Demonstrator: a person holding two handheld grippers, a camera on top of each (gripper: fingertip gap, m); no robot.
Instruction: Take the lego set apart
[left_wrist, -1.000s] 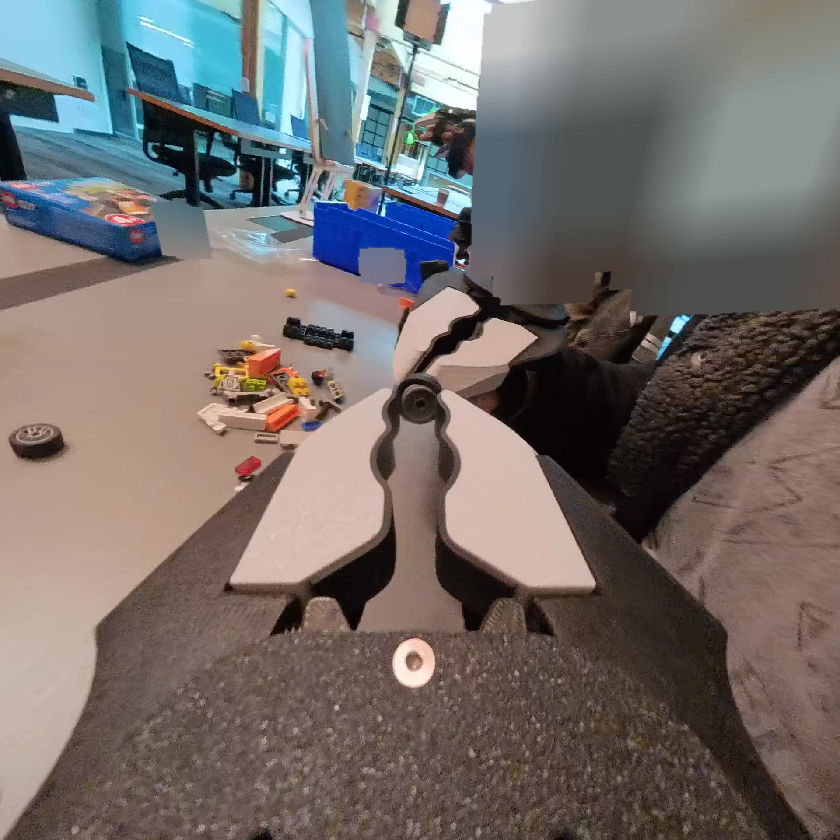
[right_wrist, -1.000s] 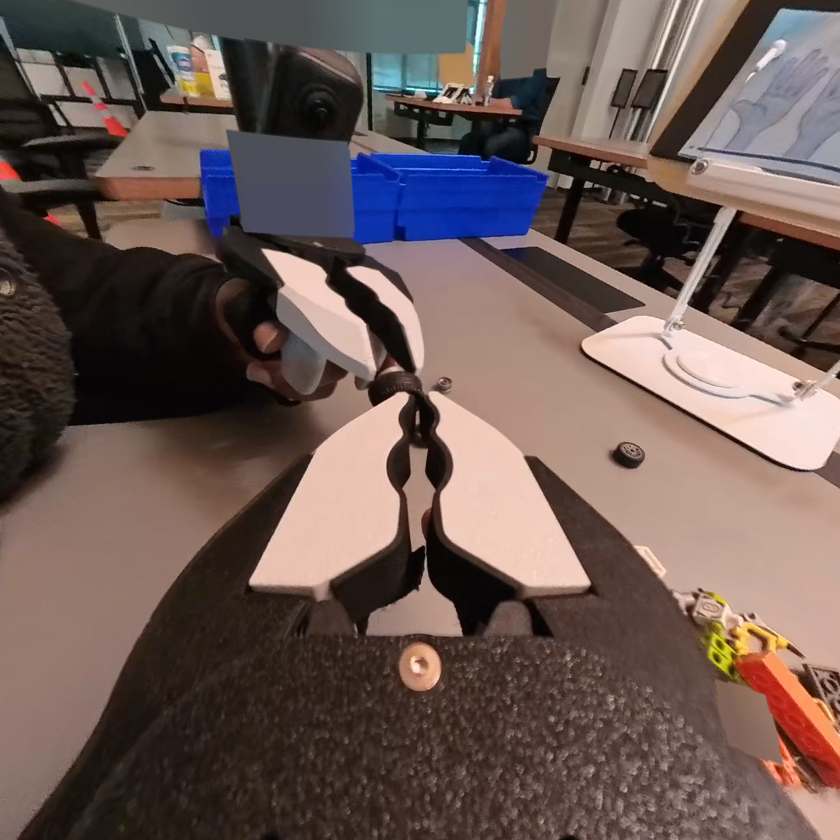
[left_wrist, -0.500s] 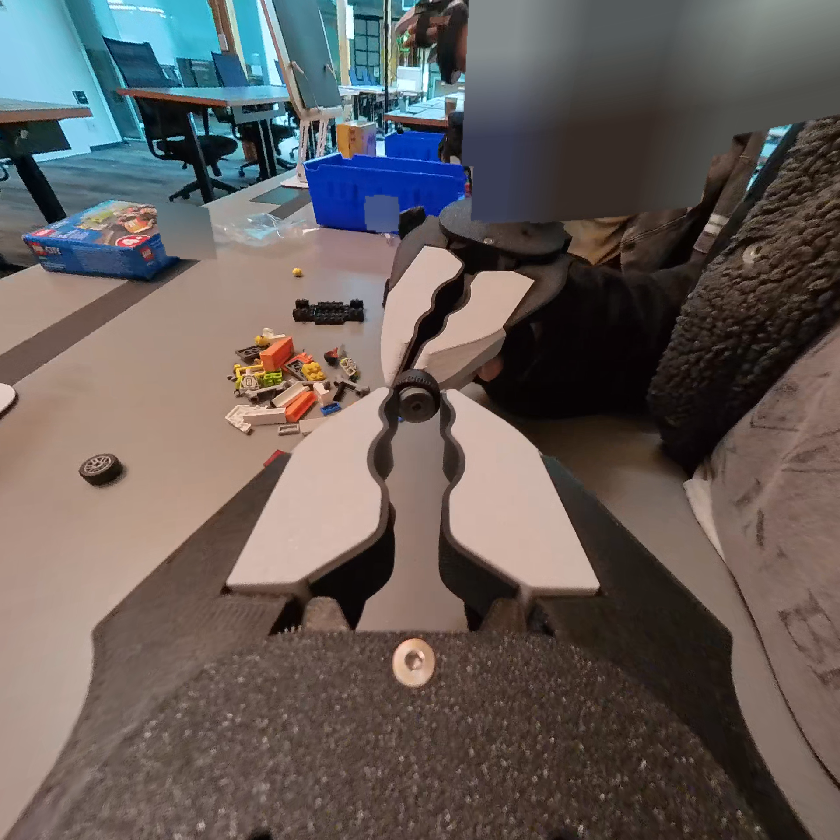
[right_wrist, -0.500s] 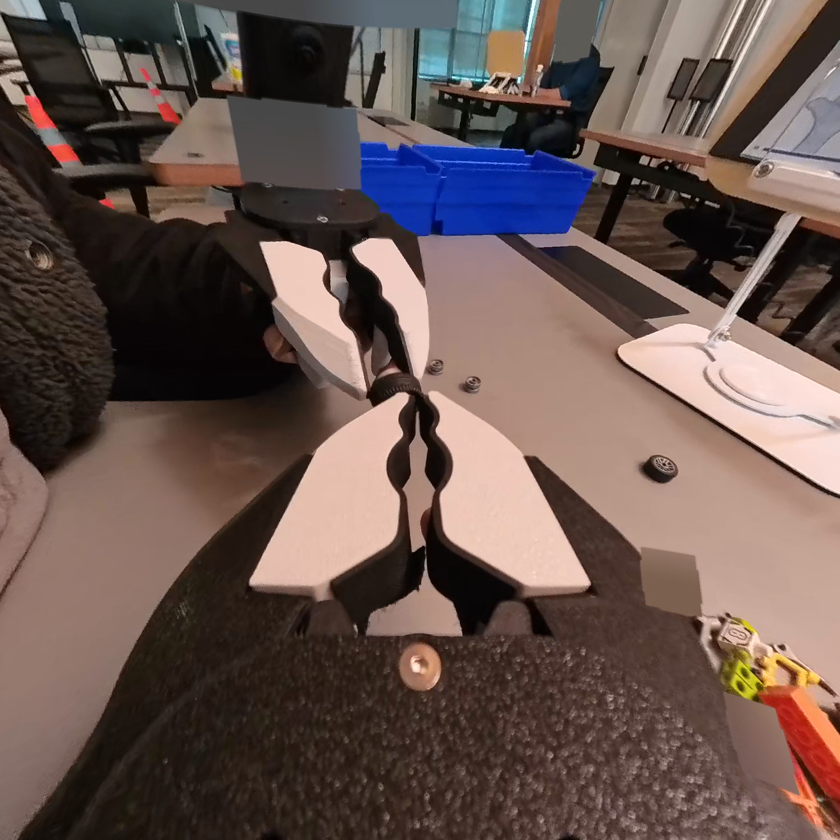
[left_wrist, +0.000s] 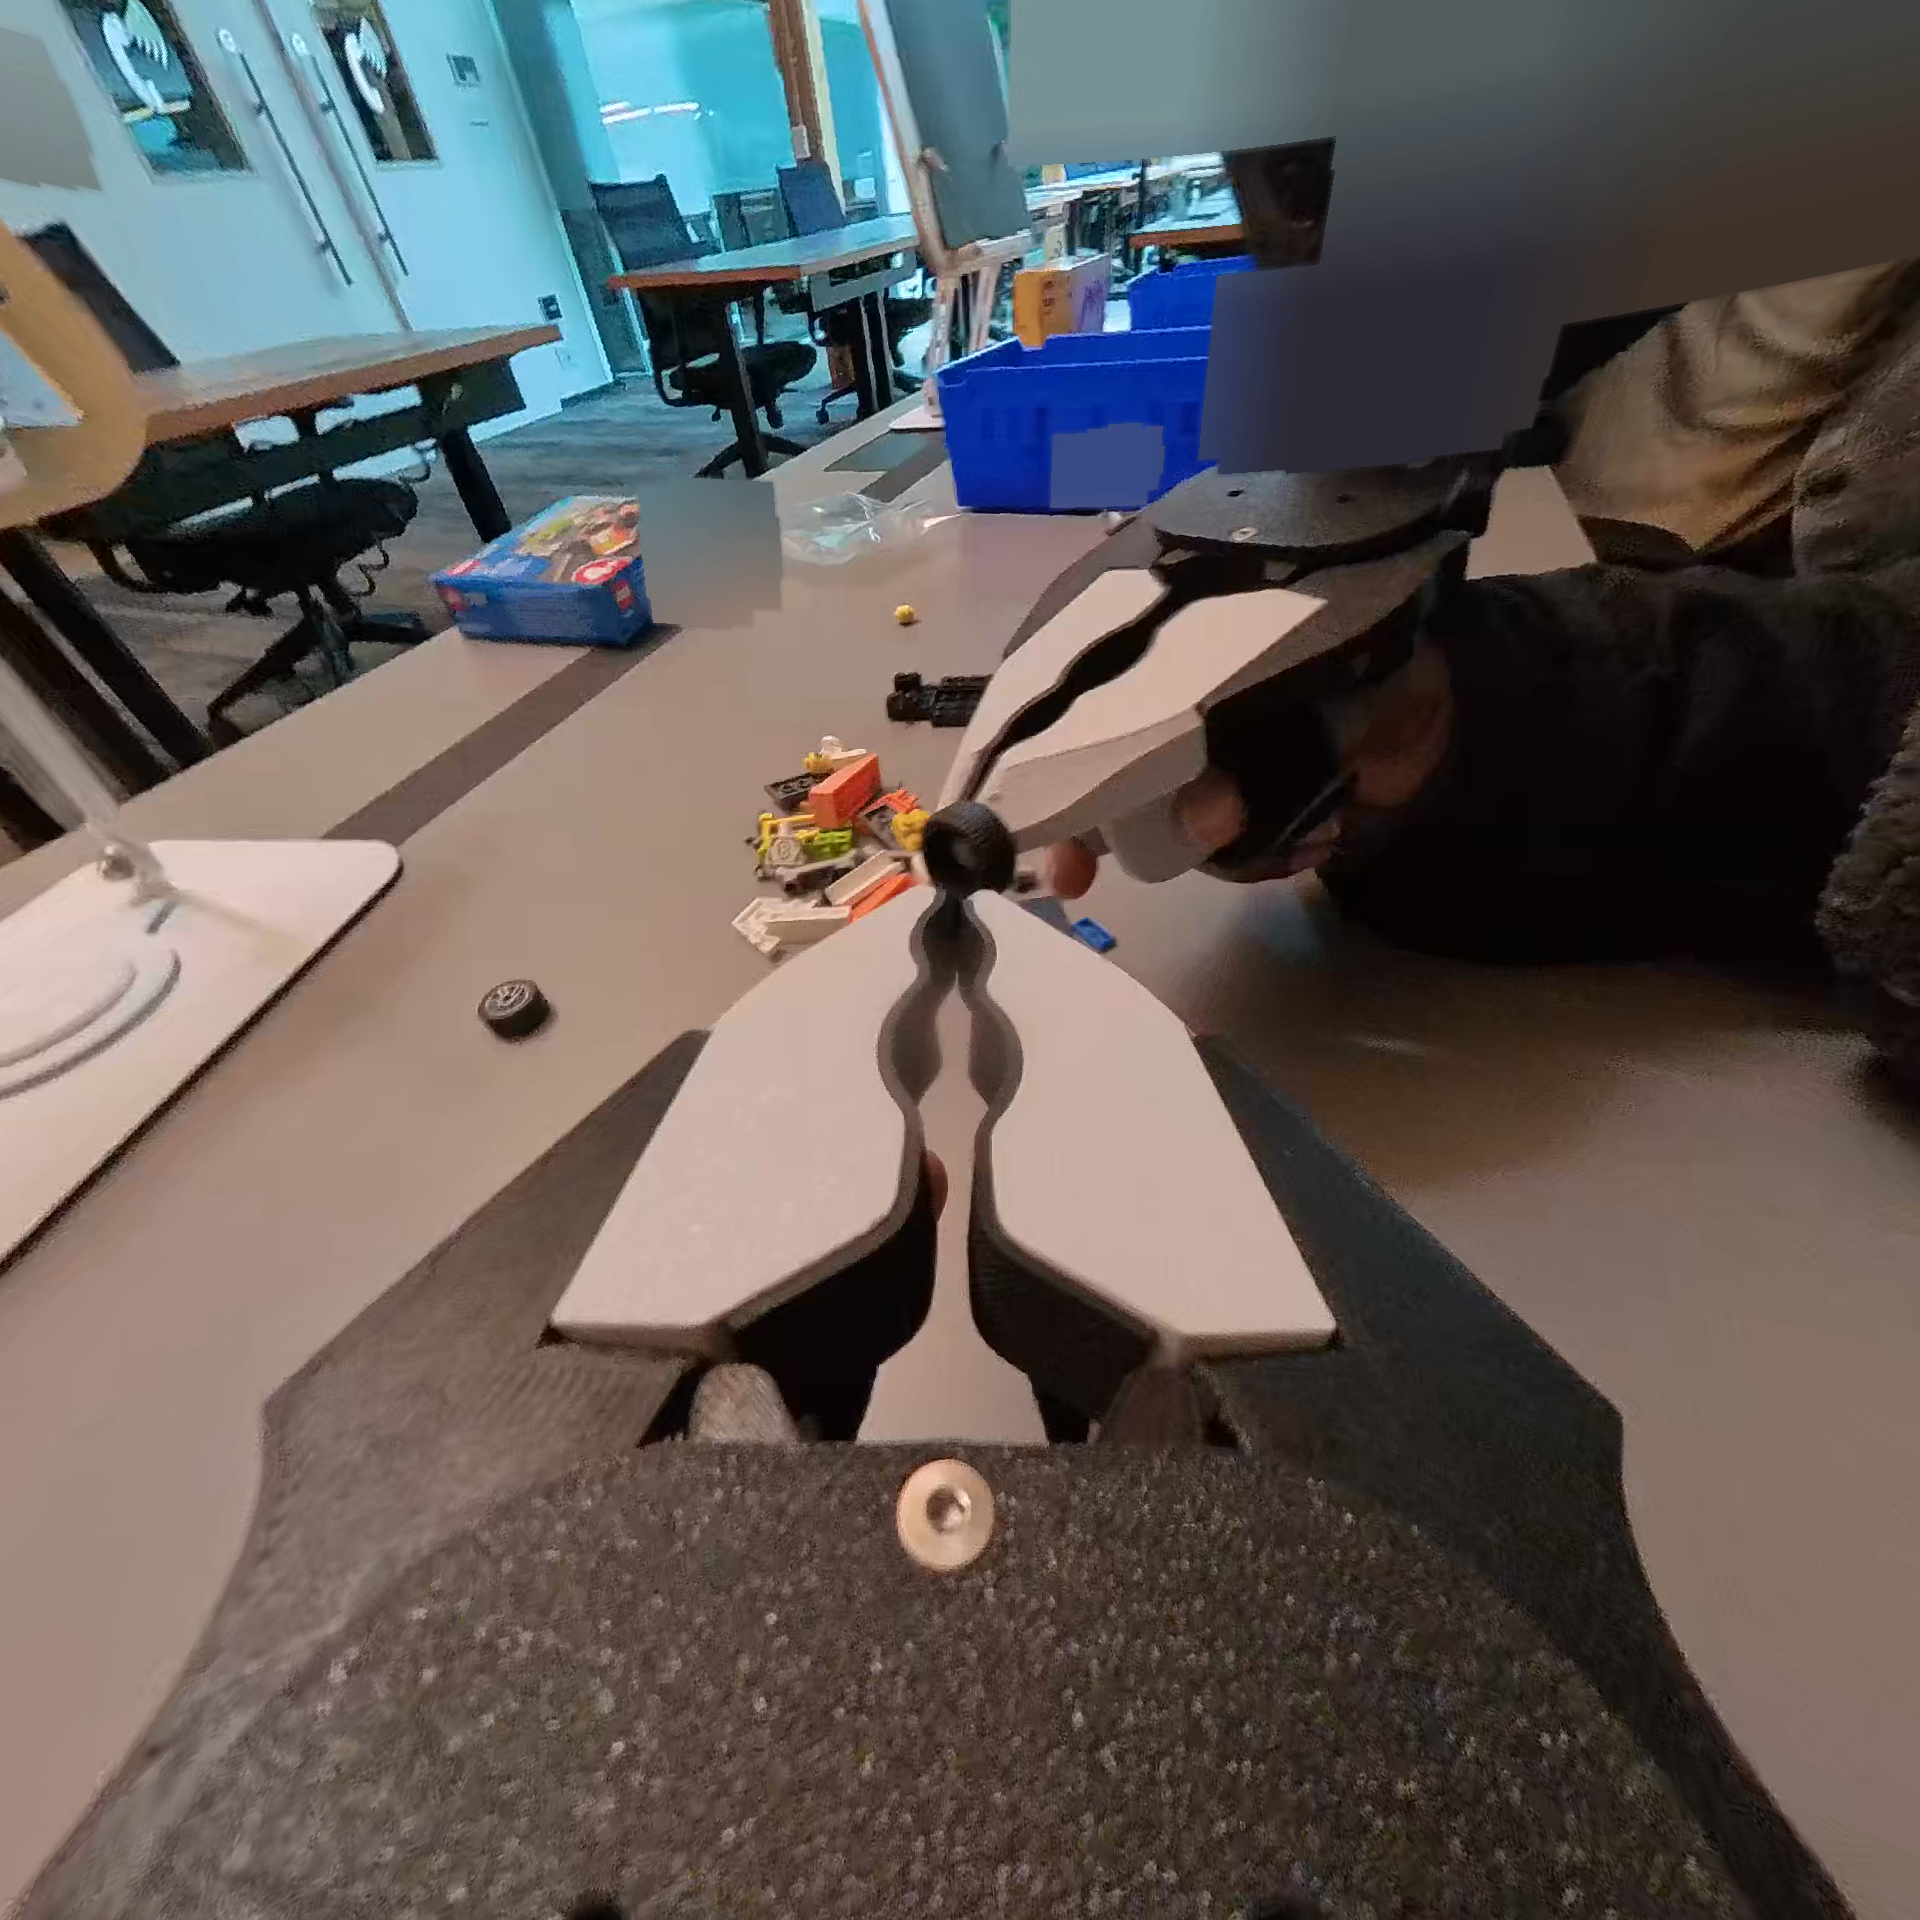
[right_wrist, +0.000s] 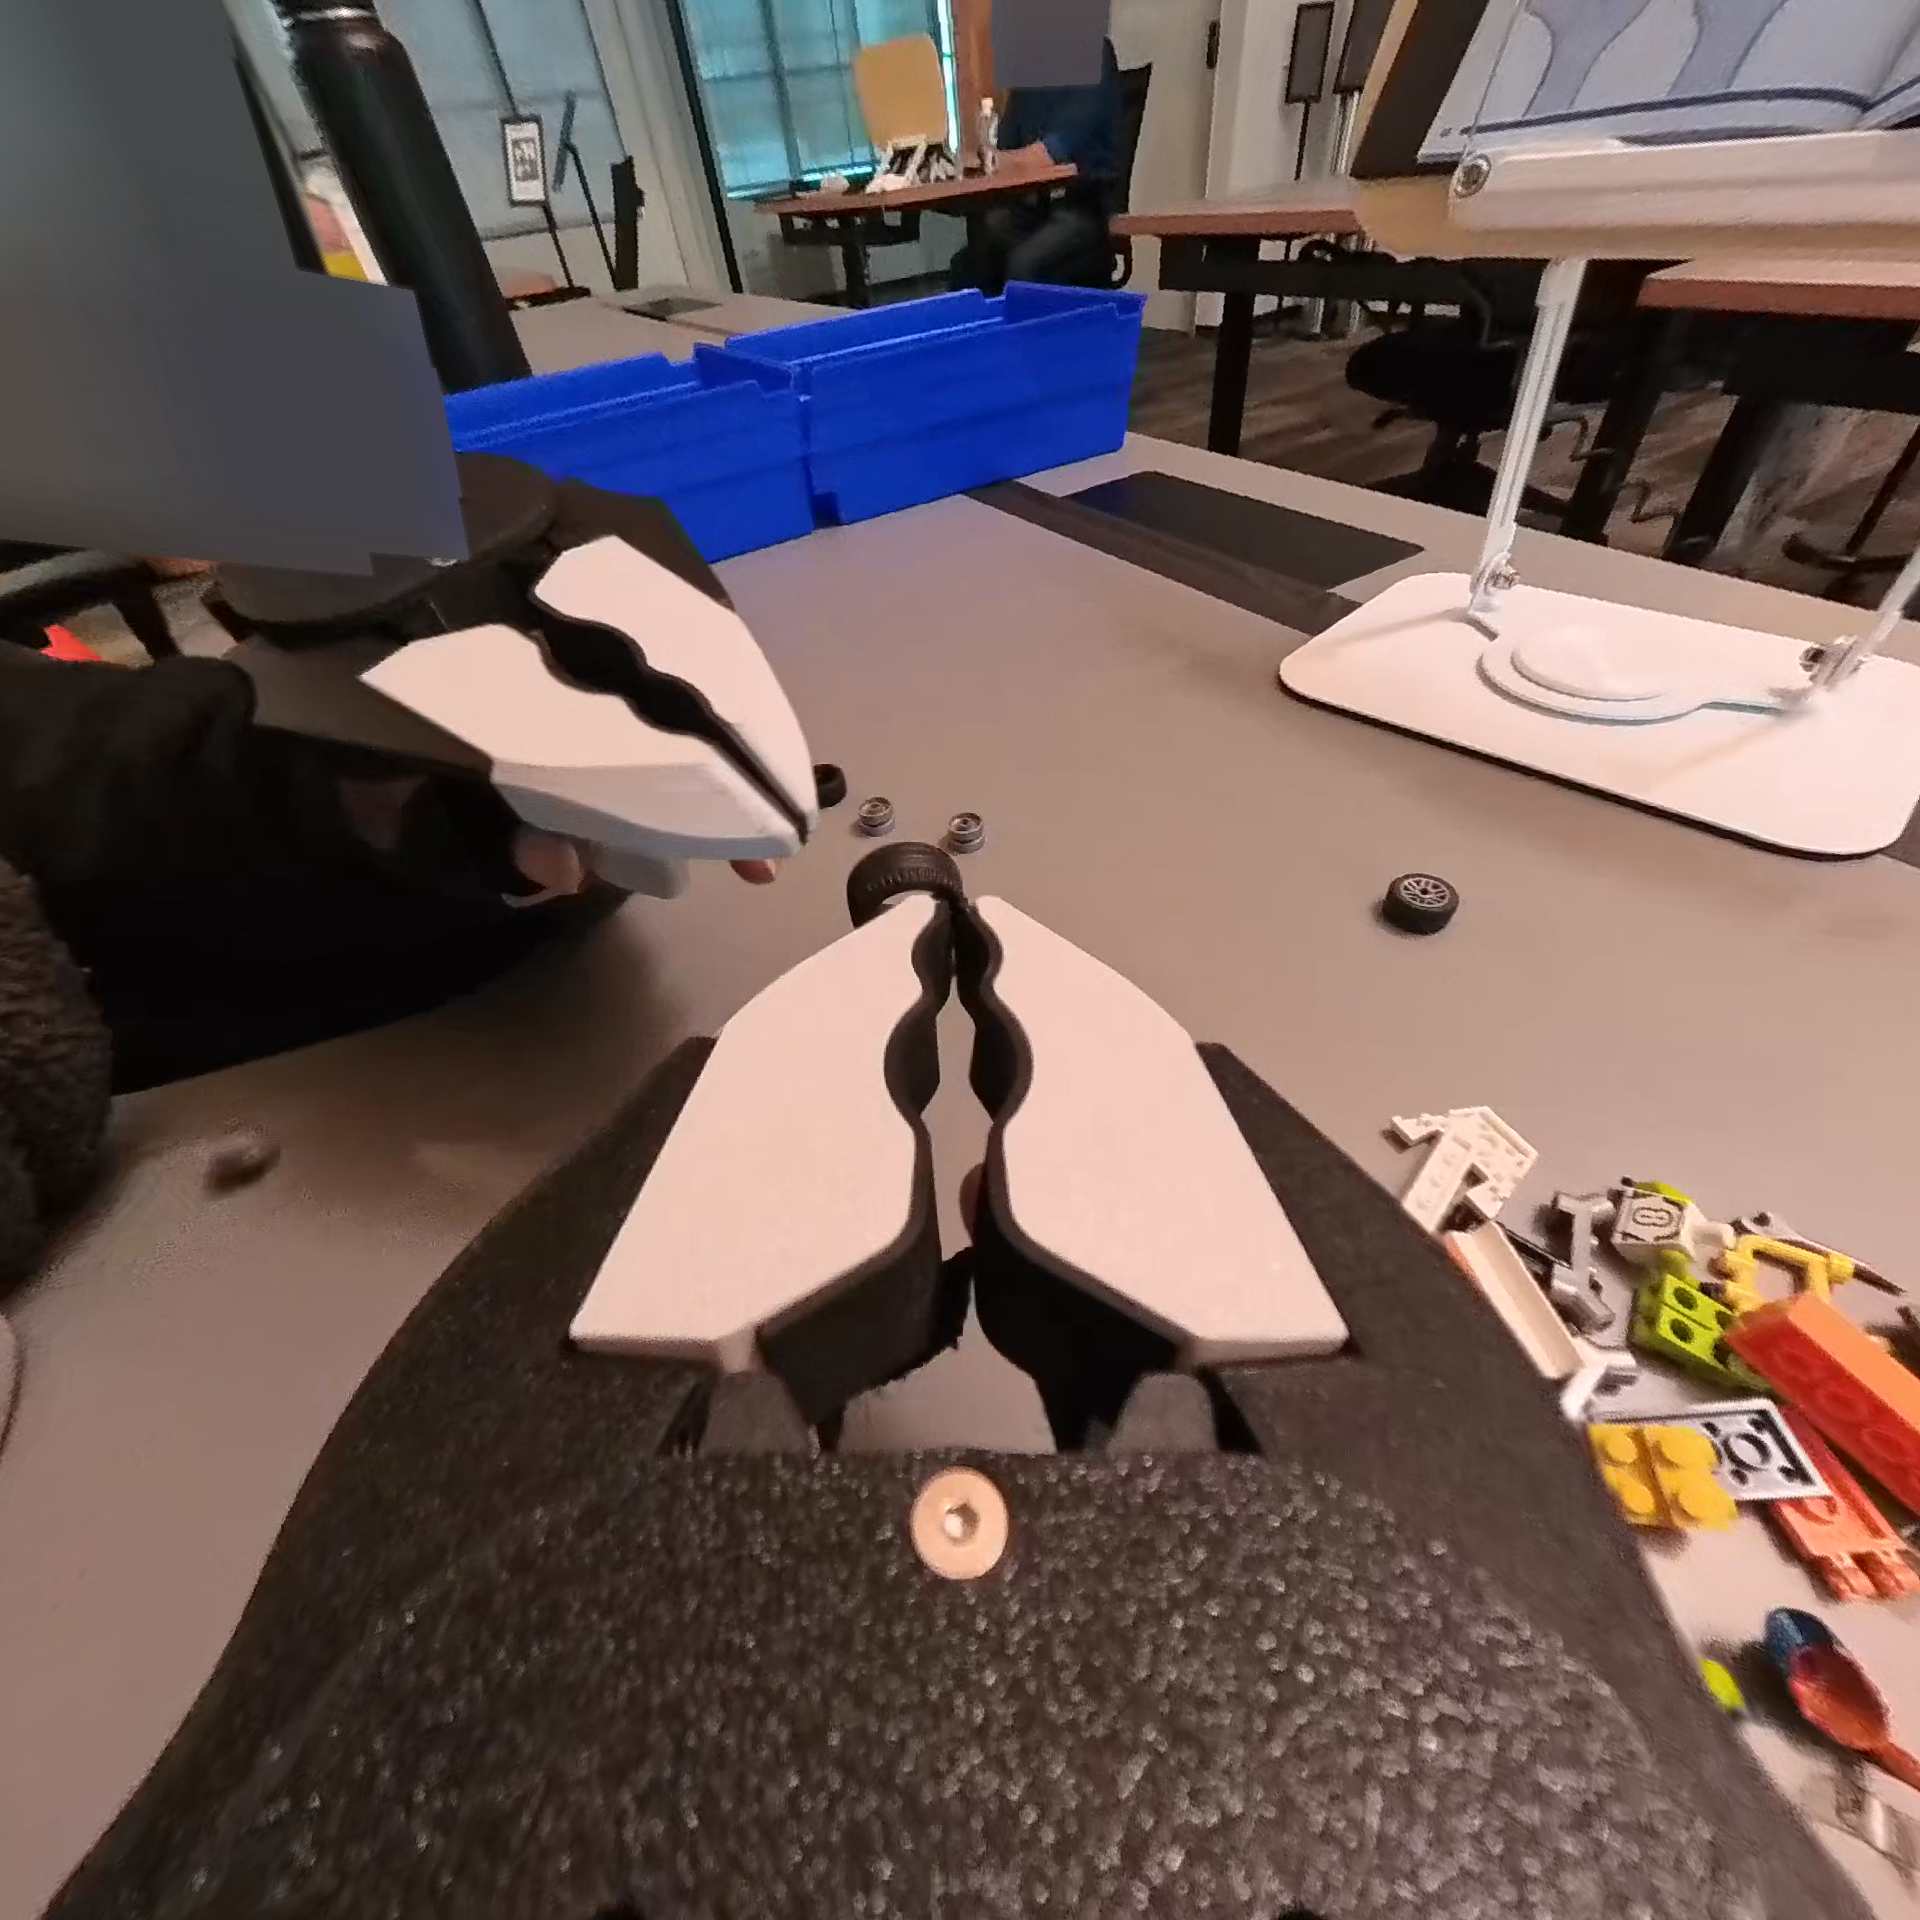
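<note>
Pinched at the very tip of the right gripper (right_wrist: 951, 904): a small black tire (right_wrist: 902, 873), ribbed and rubbery, held just above the grey table (right_wrist: 1143, 727). Jaws pressed shut on it, wavy inner edges nearly meeting behind. Just beside the tire but apart from it, the left gripper (left_wrist: 951, 909), jaws drawn together with nothing seen between them. From the left wrist view, hard to separate tire from either tip.

Behind the tire, flat on the table: two small grey rims (right_wrist: 876, 818) and, farther right, a complete wheel (right_wrist: 1418, 902). To the right, a pile of loose pieces (right_wrist: 1714, 1340) in orange, yellow, lime and white, partly cut off by the frame edge. Near the left edge, one small dark blurred bit, too smeared to identify.

Farther back, blue plastic bins (right_wrist: 883, 416) and a blue cardboard box (left_wrist: 545, 592).
</note>
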